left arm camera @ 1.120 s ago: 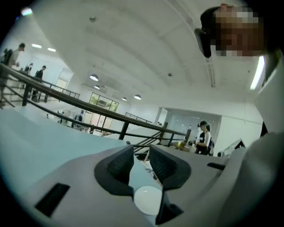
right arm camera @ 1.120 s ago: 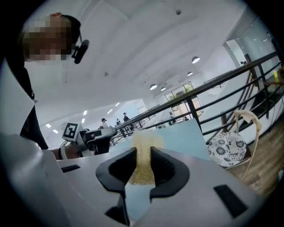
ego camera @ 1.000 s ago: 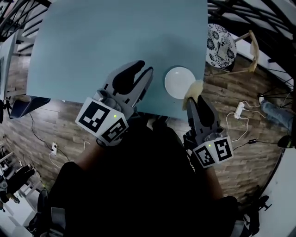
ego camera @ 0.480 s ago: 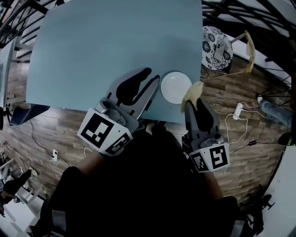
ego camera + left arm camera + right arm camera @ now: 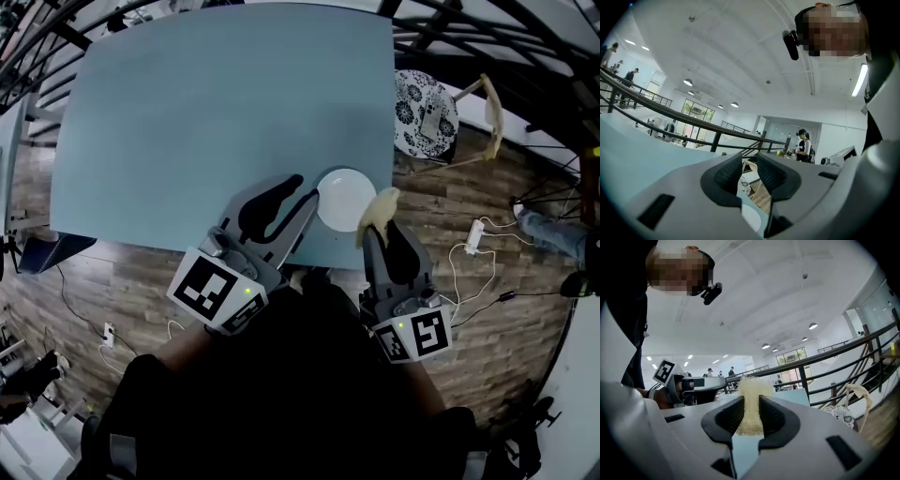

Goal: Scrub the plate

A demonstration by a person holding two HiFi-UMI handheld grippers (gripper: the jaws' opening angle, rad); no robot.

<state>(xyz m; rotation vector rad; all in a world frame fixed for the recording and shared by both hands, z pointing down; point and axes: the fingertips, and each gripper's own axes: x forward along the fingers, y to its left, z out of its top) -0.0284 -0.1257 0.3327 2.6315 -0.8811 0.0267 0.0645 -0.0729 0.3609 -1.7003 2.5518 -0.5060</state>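
Observation:
A small white plate point(image 5: 343, 197) lies on the light blue table point(image 5: 206, 122), close to its near right corner. My left gripper point(image 5: 302, 194) hangs just left of the plate's rim, its jaws a narrow gap apart with nothing between them; through that gap the left gripper view point(image 5: 750, 165) shows floor and a white curve low down. My right gripper point(image 5: 373, 234) is shut on a yellow sponge point(image 5: 378, 207), which sticks out past the jaws over the plate's near right rim. The right gripper view shows the sponge point(image 5: 751, 405) pinched upright between the pads.
The table's near edge runs just under both grippers. A round patterned stool point(image 5: 424, 114) and a wooden chair frame point(image 5: 491, 120) stand right of the table. A power strip point(image 5: 472, 235) and cables lie on the wood floor. Railings and distant people show in both gripper views.
Both grippers have closed in on the plate: the left jaws now sit next to its left rim, and the sponge still rides at its right rim.

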